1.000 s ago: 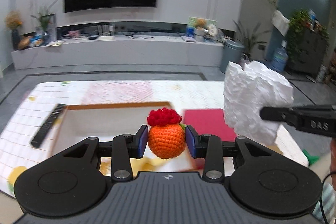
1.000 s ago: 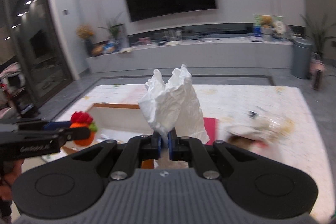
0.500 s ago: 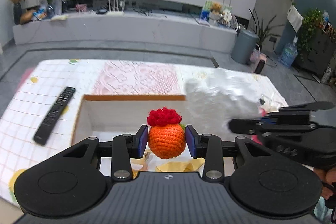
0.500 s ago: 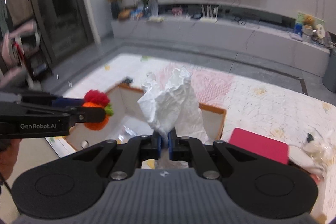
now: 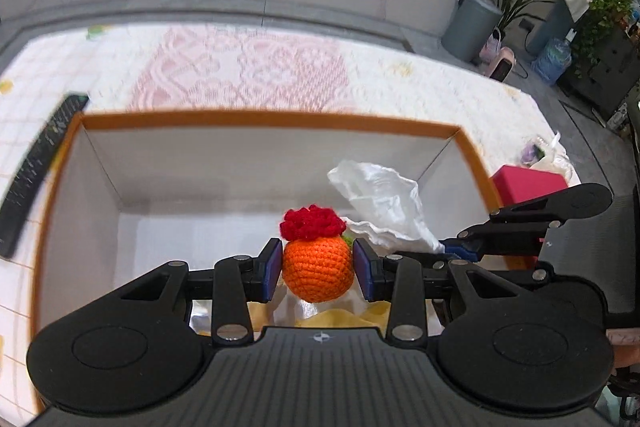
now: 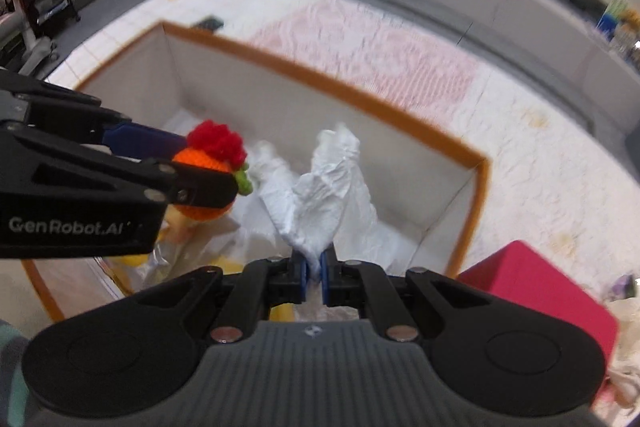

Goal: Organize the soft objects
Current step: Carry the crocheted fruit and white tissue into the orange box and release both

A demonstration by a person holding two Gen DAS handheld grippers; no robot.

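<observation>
My left gripper (image 5: 317, 269) is shut on an orange crocheted ball with a red top (image 5: 317, 267) and holds it over the open white box with an orange rim (image 5: 264, 120). The ball also shows in the right wrist view (image 6: 208, 163). My right gripper (image 6: 313, 273) is shut on a crumpled white tissue (image 6: 320, 203), held inside the box opening (image 6: 478, 163), just right of the ball. The tissue also shows in the left wrist view (image 5: 384, 199). Yellow and clear soft items (image 6: 188, 251) lie on the box floor.
A black remote (image 5: 36, 167) lies left of the box on the patterned tablecloth (image 5: 240, 67). A pink block (image 6: 532, 287) sits right of the box, with a clear plastic bag (image 5: 548, 155) beyond it.
Both grippers have tilted down and moved forward over the box. The ball and the tissue now hang within the box opening, closer together.
</observation>
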